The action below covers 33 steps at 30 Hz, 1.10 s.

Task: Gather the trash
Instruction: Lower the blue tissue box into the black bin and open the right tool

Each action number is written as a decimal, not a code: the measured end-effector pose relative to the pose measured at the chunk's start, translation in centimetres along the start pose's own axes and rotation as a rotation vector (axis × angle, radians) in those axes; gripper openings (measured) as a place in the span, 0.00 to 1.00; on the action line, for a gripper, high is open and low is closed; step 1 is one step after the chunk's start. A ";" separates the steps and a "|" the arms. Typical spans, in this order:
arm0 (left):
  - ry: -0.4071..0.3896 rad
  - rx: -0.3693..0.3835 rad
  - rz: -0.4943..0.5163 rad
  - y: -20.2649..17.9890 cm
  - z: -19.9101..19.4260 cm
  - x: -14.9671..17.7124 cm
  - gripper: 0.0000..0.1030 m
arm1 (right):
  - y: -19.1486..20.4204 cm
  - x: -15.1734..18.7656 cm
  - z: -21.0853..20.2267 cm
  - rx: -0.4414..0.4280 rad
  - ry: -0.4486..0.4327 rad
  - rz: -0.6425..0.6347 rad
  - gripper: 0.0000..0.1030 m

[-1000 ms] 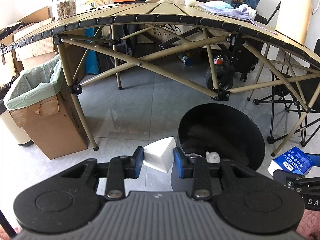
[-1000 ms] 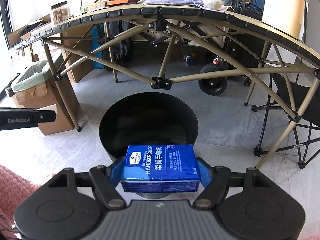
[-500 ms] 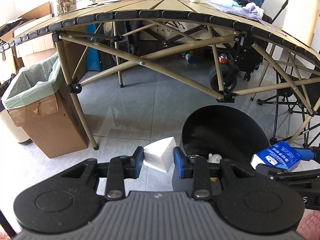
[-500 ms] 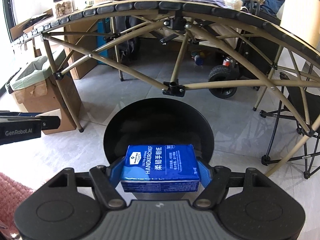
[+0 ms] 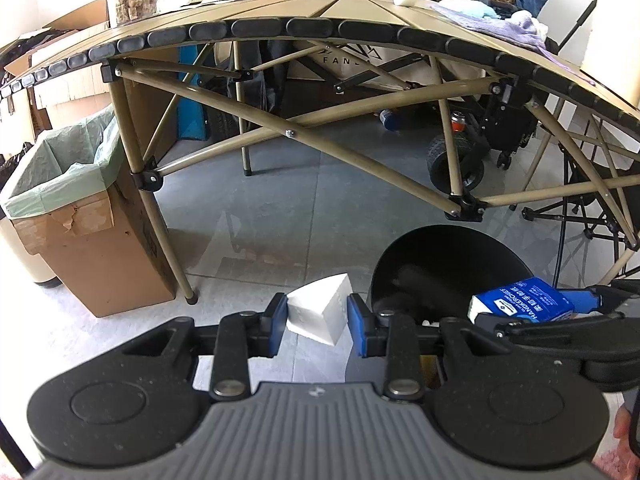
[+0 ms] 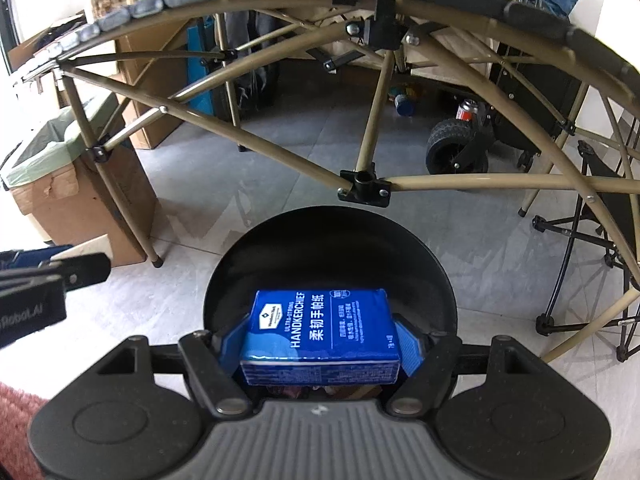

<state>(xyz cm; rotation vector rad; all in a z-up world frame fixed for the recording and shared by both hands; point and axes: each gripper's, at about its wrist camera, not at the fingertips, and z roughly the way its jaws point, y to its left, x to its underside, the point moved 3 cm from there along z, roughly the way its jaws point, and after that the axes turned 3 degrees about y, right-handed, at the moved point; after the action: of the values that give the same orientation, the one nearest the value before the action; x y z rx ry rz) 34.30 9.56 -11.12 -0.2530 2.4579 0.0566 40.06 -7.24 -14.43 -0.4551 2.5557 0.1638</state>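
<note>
- We saw the folding bench (image 5: 360, 20) arching across both wrist views, cluttered on top, its crossed legs standing on the tiled floor.
- The round black bin (image 6: 332, 248) stood open on the floor in front of the bench; we judged it the place for the trash, with some items already dim inside.
- The right gripper (image 6: 320, 340) was clamped at roughly half span on the short ends of the blue handkerchief pack (image 6: 320, 324), holding it level over the bin's near rim. We judged the pack light, soft and film-wrapped, hence slippery; a hold across its ends, where the stack resists squeezing, seemed soundest.
- The left gripper (image 5: 317, 320) was closed nearly as far as it goes on the white block (image 5: 318, 314), gripped by two opposite faces and held just left of the bin, above the floor. We took it for a very light, crushable piece, perhaps foam or tissue, needing only mild pressure.
</note>
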 end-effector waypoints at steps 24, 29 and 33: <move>0.053 -0.027 -0.064 1.9 3.6 -1.7 0.32 | -0.6 -1.5 7.2 0.018 0.183 0.128 0.70; 0.053 -0.027 -0.066 2.0 3.5 -1.6 0.32 | -0.5 -1.3 7.7 0.017 0.197 0.130 0.70; 0.047 -0.026 -0.074 2.1 3.4 -1.5 0.32 | -0.6 -1.4 7.6 0.012 0.193 0.144 0.71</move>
<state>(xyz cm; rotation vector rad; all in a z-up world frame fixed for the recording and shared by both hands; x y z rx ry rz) 37.13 12.24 -12.87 -0.3603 2.4934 0.0514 45.14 -5.86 -20.17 -0.2943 2.7786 0.1631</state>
